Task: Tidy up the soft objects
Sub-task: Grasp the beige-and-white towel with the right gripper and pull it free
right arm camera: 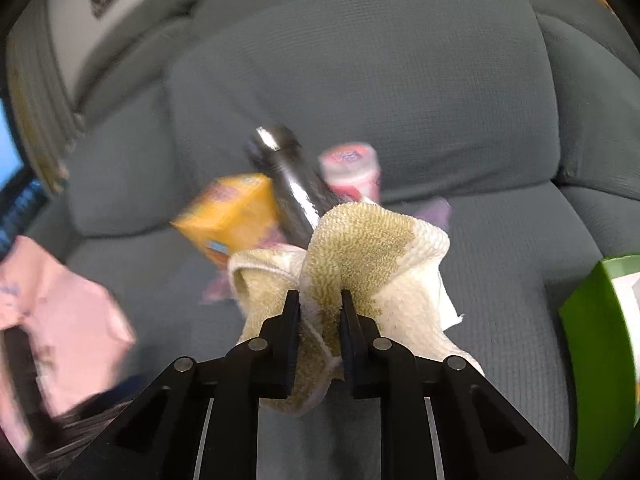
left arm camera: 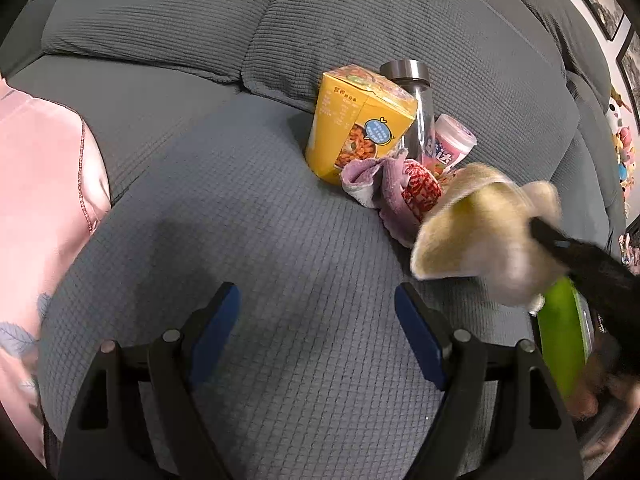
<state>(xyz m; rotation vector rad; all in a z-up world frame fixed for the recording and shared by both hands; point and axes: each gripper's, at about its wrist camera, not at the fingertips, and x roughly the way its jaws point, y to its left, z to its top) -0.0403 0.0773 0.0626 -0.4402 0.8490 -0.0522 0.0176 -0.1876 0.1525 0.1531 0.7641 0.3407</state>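
Observation:
My right gripper (right arm camera: 320,304) is shut on a cream and olive terry cloth (right arm camera: 372,248), bunched between its pads and lifted off the grey sofa seat (right arm camera: 500,280). The left wrist view shows the same cloth (left arm camera: 472,232) at the right, pinched by the black right gripper (left arm camera: 538,226). My left gripper (left arm camera: 318,312) stands open over the bare sofa seat (left arm camera: 260,220), nothing between its blue pads. A crumpled purple cloth (left arm camera: 380,184) lies beside a red-patterned packet (left arm camera: 420,190). A pink fabric piece (left arm camera: 36,184) lies at the left.
A yellow snack box (left arm camera: 352,120), a clear bottle with a steel cap (left arm camera: 408,80) and a pink tub (left arm camera: 452,144) stand against the back cushions (left arm camera: 360,20). A green box (left arm camera: 564,340) lies at the right, also seen as the green box (right arm camera: 596,352).

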